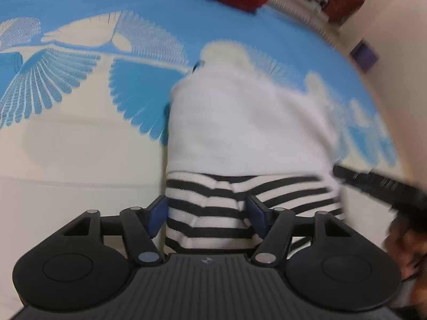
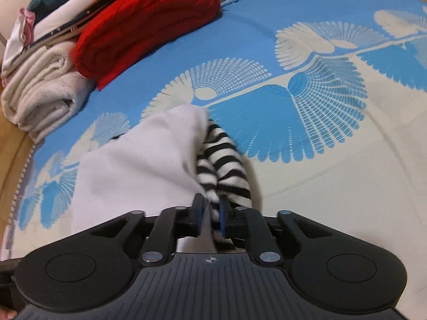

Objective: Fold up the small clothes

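My right gripper (image 2: 212, 217) clamps the garment's (image 2: 138, 160) striped end; its length runs away across the bedspread (image 2: 307, 133). My left gripper (image 1: 206, 217) grips the striped hem.

Left hand-held gripper (image 1: 207, 213) jaws spread wide, right hand-held gripper (image 2: 212, 213) – jaws nearly closed

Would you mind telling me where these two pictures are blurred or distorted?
Left wrist view: the white and striped garment is smeared by motion, the right tongs at the edge too; the bedspread bows with fisheye. Right wrist view: sharper, blur only on the stripes at the tongs; the red blanket is crisp.
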